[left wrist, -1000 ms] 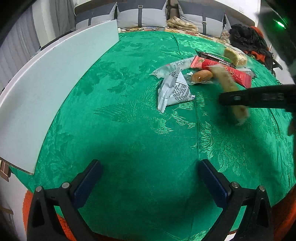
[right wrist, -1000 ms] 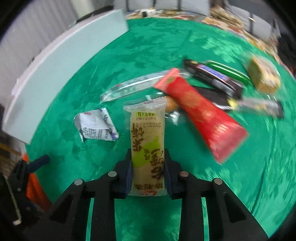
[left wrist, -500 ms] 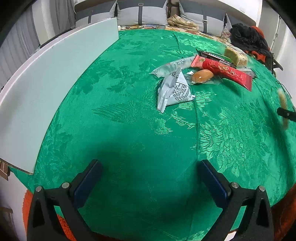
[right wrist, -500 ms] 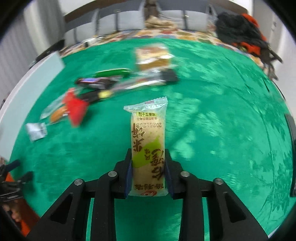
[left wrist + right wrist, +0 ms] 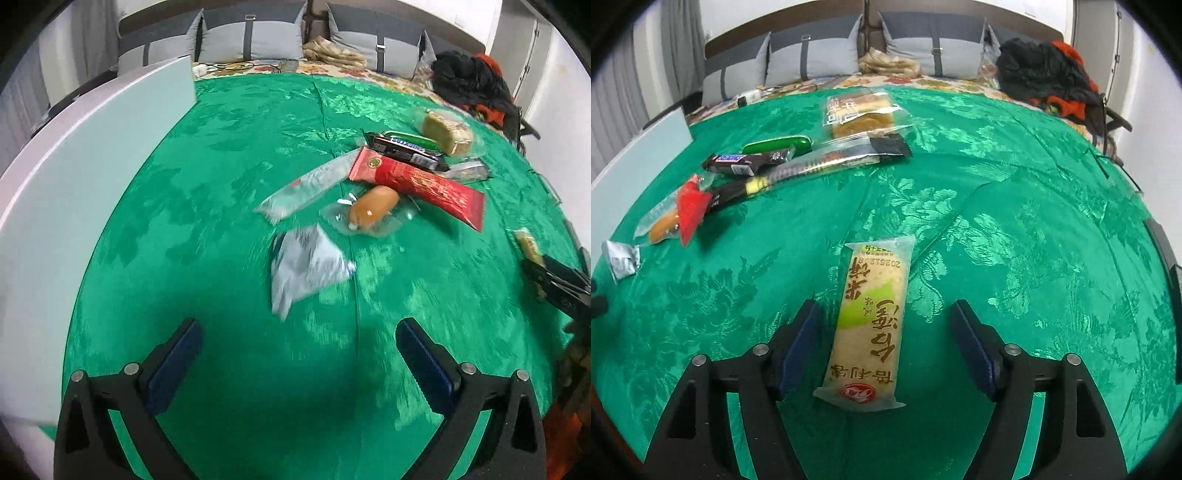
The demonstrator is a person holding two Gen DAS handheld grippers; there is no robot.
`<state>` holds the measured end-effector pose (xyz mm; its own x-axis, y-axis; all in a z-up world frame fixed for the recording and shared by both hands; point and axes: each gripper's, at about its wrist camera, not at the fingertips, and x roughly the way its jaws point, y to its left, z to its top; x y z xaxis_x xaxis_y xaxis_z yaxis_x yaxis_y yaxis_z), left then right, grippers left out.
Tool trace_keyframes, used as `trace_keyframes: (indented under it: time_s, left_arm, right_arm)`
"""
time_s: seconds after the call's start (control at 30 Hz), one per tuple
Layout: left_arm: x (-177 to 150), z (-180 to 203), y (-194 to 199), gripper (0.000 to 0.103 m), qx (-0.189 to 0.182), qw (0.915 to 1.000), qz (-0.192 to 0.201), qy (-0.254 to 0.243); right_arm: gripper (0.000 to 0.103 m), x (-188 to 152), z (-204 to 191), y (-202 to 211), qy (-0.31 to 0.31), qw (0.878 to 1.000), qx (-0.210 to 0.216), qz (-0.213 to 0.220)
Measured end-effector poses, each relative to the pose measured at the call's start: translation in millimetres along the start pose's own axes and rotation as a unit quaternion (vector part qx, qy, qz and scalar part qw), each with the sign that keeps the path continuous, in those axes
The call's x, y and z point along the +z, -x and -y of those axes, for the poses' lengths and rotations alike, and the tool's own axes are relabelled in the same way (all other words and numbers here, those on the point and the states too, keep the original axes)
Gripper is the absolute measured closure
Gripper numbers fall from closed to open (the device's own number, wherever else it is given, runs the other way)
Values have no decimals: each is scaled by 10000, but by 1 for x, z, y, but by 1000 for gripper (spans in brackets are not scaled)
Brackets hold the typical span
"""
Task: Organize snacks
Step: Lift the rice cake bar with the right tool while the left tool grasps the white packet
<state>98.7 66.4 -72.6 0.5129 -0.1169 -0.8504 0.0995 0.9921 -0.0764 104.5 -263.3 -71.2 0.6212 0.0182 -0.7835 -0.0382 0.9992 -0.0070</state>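
The rice cracker bar (image 5: 871,325) lies flat on the green brocade cloth (image 5: 1015,221) of the worktop, lengthwise between the jaws of the right gripper (image 5: 886,343); its clear wrapper carries brown Chinese characters, a green patch, a red round logo at the near end and the printed date 20251208. Those jaws have just been opening and now stand wide, neither pad touching the bar. The left gripper (image 5: 299,365) hangs over bare cloth with its jaws wide and nothing between them. Farther off lies a loose cluster of snacks: one red pouch (image 5: 417,182) with a gold seal, one dark chocolate bar (image 5: 738,162) with a blue and white label too small to read, one green tube (image 5: 779,144), one wrapped sausage (image 5: 373,206), one clear strip packet (image 5: 310,186), one long striped packet (image 5: 827,158), one wrapped cake (image 5: 860,114) with brown characters, and one crumpled silver sachet (image 5: 306,266). A white board (image 5: 74,184) stands along the left edge. Behind are grey cushions (image 5: 812,62) and a dark heap of clothing (image 5: 1045,70).
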Motion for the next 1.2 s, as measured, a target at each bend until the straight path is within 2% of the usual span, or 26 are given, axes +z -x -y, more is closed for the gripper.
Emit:
trace_keyframes:
  time_s: [0.17,0.2,0.23,0.27,0.3,0.37,0.47,0.57,0.6,0.67,0.7,0.73,0.8,1.1,1.17,1.2]
  left_arm:
    - [22,1,-19,13,-56,9998,-51,178]
    - [26,3,-23,18,-47,9998,-55,172]
    - [28,5,-26,29,-24,9999,-72,146]
    - [30,8,-28,34,45,9999,-49,95]
    - [29,11,-26,52,100,9999,18,12]
    - [26,12,-22,62,-69,10000,62,19]
    - [13,14,-9,62,-514,9986,60,132]
    - [-5,33,8,62,-916,9954,176,-222]
    - [-11,41,10,61,-957,9944,176,-405]
    - [-22,51,6,57,-783,9944,104,-707]
    - [-25,53,8,55,-758,9940,202,-757]
    - [-26,53,9,42,-758,9941,209,-744]
    - [-27,48,11,25,-725,9957,170,-558]
    - [-30,50,16,25,-793,9937,193,-765]
    - [-29,57,15,25,-727,9932,173,-894]
    - [-30,62,14,31,-607,9931,147,-996]
  right_arm:
    - [26,-1,2,0,-11,10000,2,13]
    - [26,-1,1,0,-9,10000,1,10]
    - [26,-1,1,0,-7,10000,0,11]
    - [26,-1,2,0,-6,10000,1,11]
    - [26,-1,1,0,-7,10000,6,10]
    - [26,-1,1,0,-7,10000,5,10]
    - [26,-1,2,0,-13,10000,-3,10]
    - [26,-1,2,0,-16,10000,-16,13]
    - [26,-1,2,0,-21,10000,-18,14]
    - [26,-1,3,1,-34,10000,-27,16]
    - [26,-1,4,1,-37,10000,-30,16]
    - [26,-1,5,1,-41,10000,-30,16]
    - [26,-2,5,2,-48,10000,-34,22]
    - [26,-2,4,1,-54,10000,-57,19]
    - [22,-1,4,1,-62,10000,0,10]
    - [22,-1,4,1,-68,10000,53,6]
